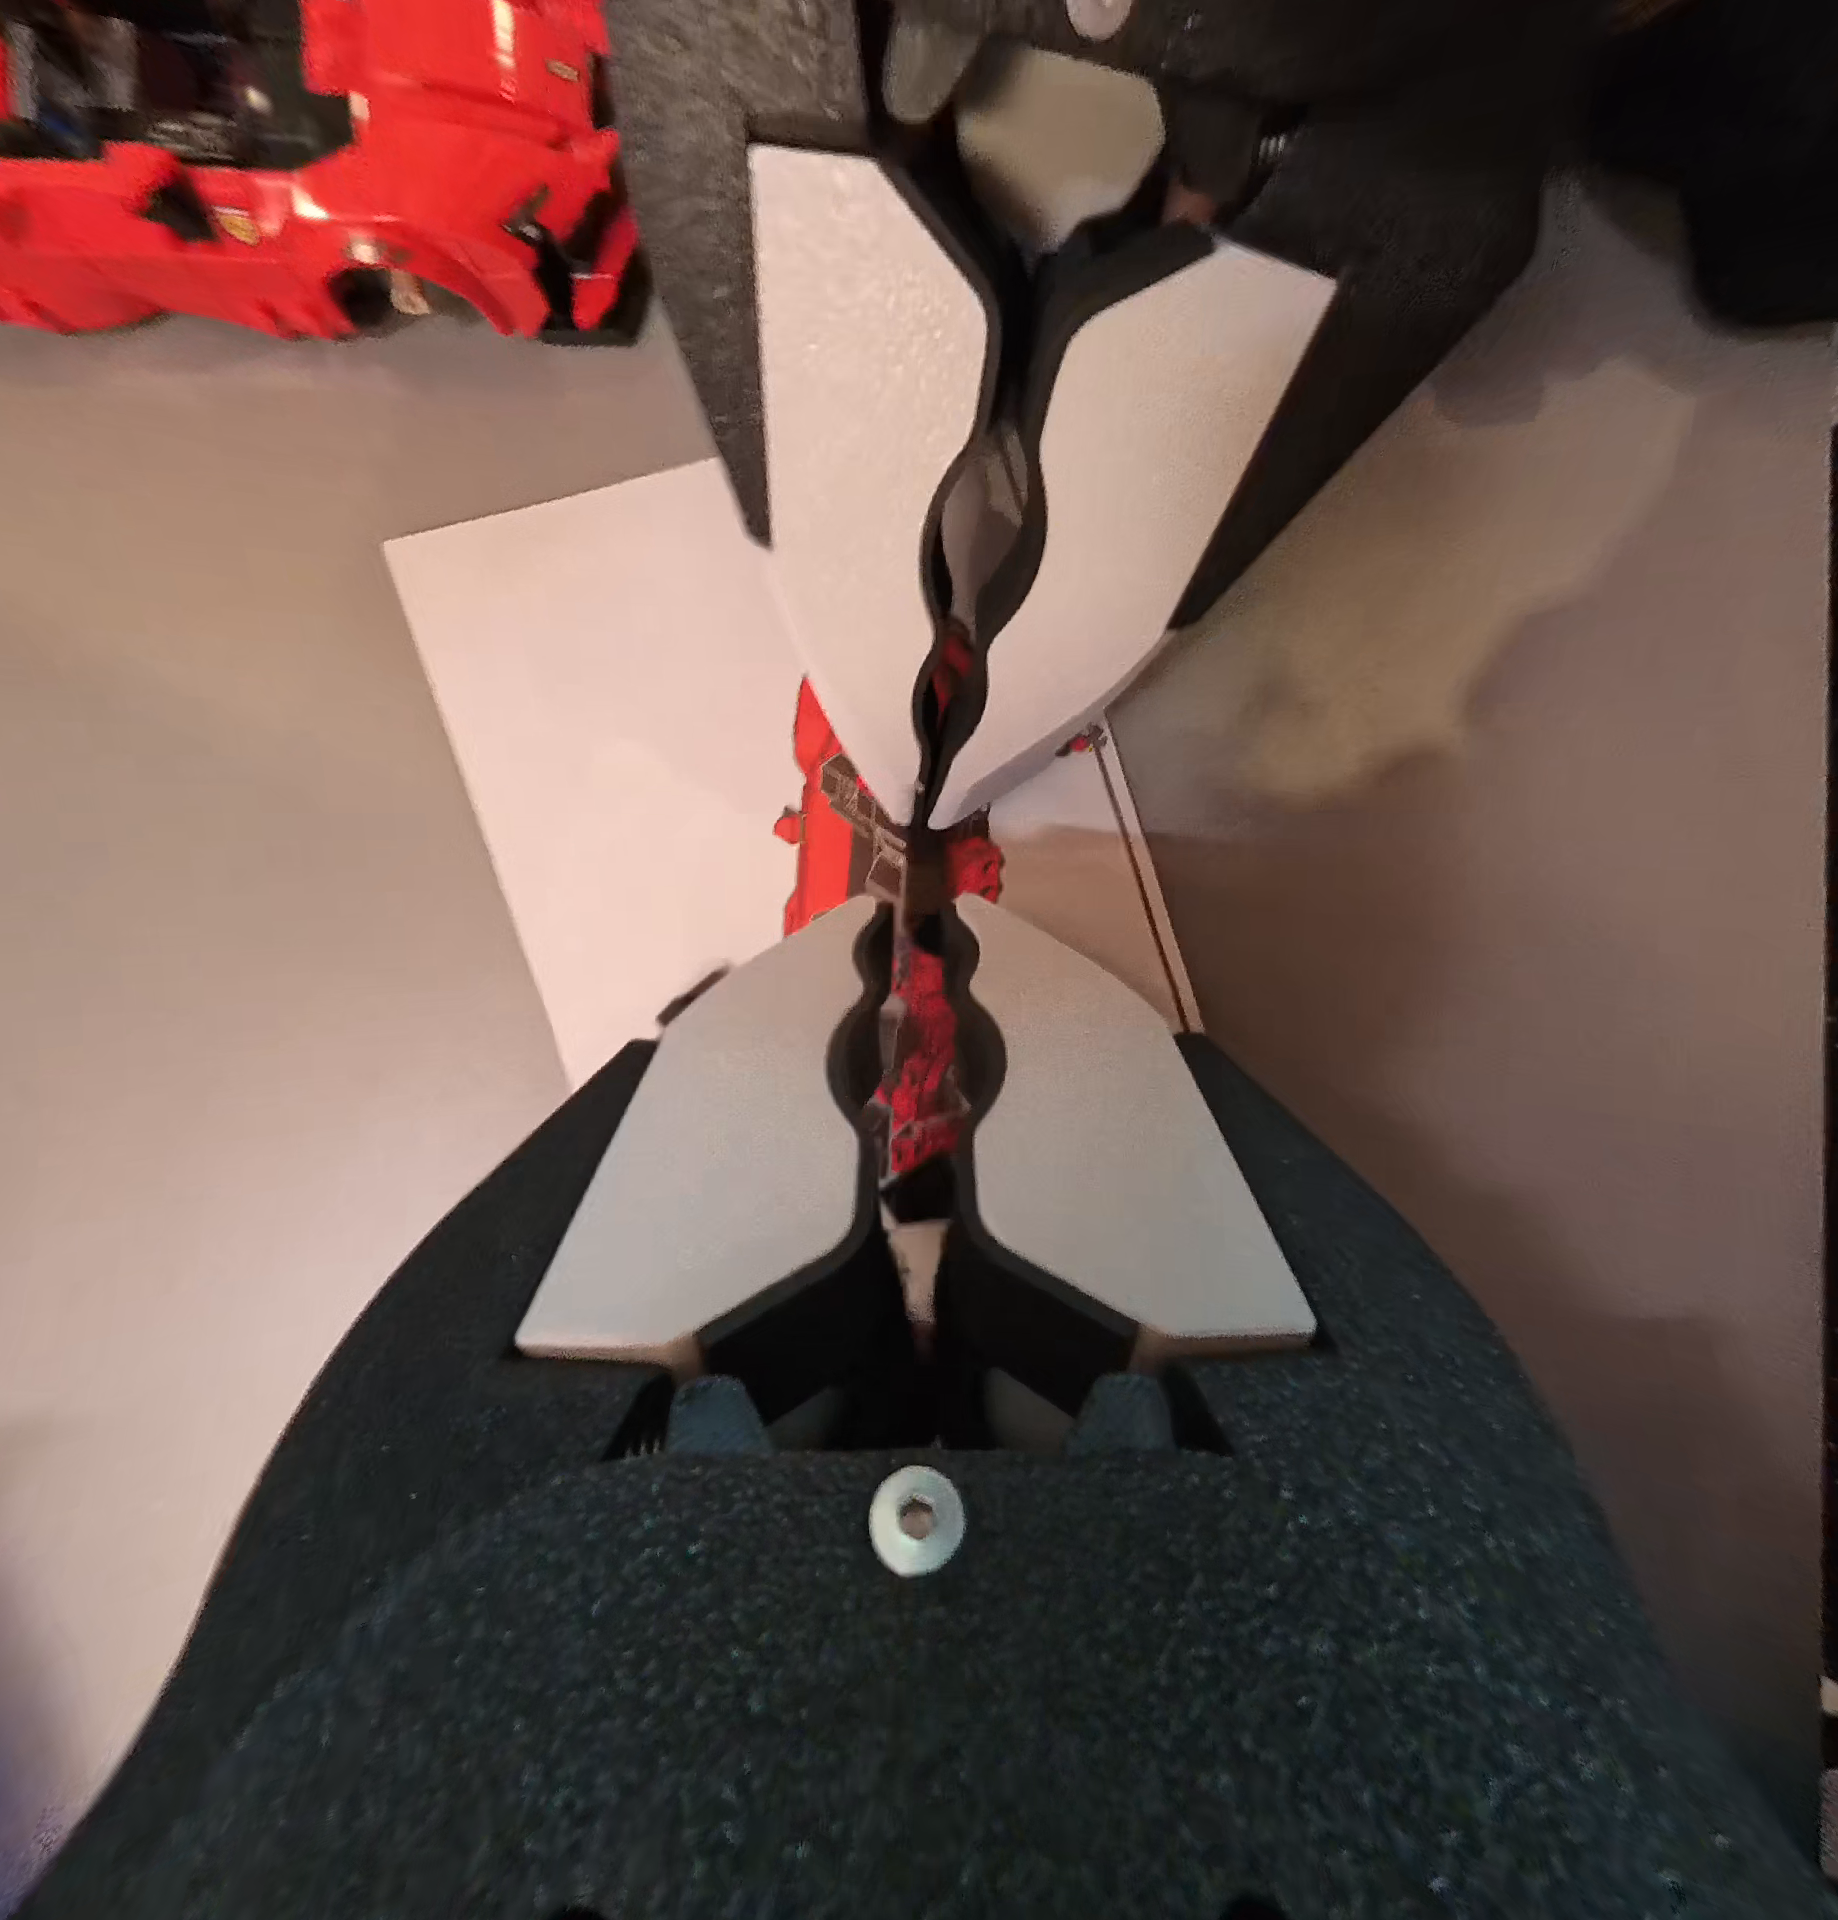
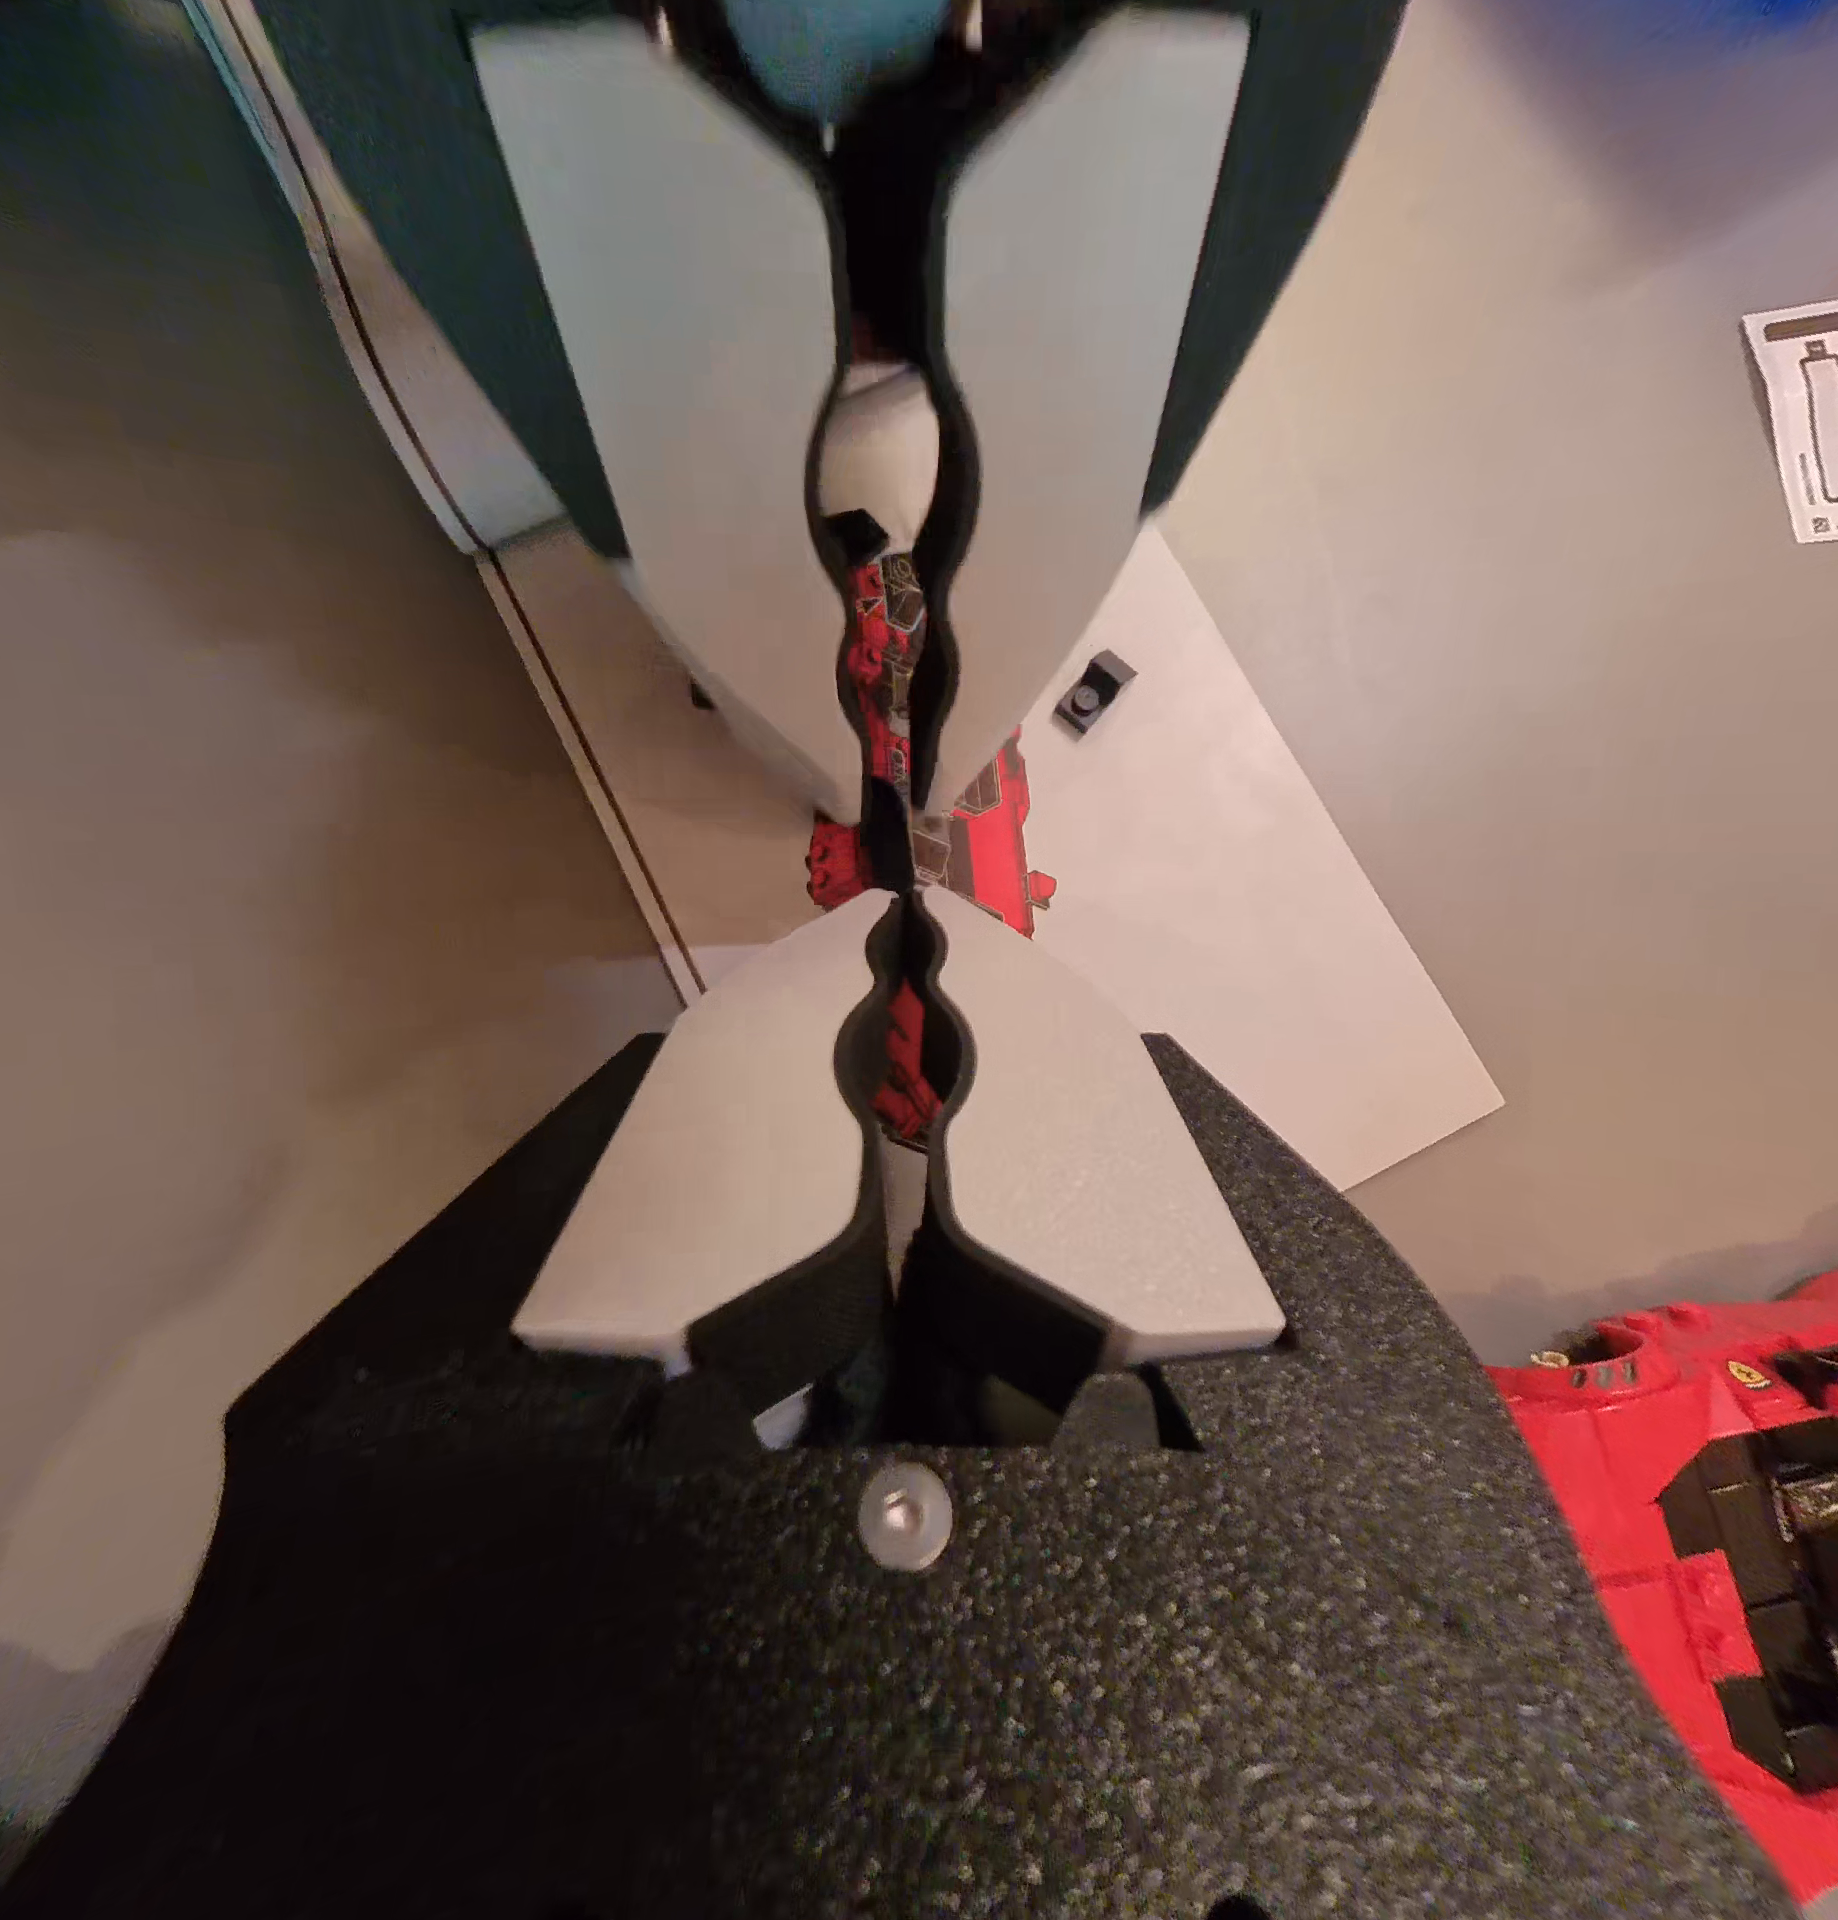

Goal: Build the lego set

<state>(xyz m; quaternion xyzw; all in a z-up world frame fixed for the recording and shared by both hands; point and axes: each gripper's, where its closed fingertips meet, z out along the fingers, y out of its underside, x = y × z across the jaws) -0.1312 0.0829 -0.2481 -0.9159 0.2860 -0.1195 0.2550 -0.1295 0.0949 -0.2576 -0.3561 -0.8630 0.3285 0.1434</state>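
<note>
Here we work over a grey table [image 1: 219, 935], the largest thing in sight, with a white sheet [image 1: 603, 727] lying on it at an angle. At the far left of the left wrist view sits the red car [image 1: 271, 177], a big built body with black panels and small yellow badges; in the right wrist view the same car [image 2: 1704, 1538] fills the near right corner. A printed leaflet [image 2: 1819, 426] lies at the far right edge of that view.

Both grippers meet tip to tip over the sheet. Our left gripper [image 1: 915, 914] has its white fingers [image 1: 728, 1143] drawn close, only a narrow wavy slot between them, and our right gripper [image 2: 904, 914] stands the same way. In the left wrist view the right gripper [image 1: 930, 810] comes down from the far side, jaws also nearly together.

Between the tips is a small red and black assembly [image 2: 988, 842], studded red bricks with black and grey angled parts, sitting at the sheet's edge. It shows mostly through the slots, so we cannot tell whether either pair of jaws actually pinches it or just closes beside it.

Smallest, a single black piece [image 2: 1091, 696] with one stud lies on the sheet, just right of the left gripper's fingers.
</note>
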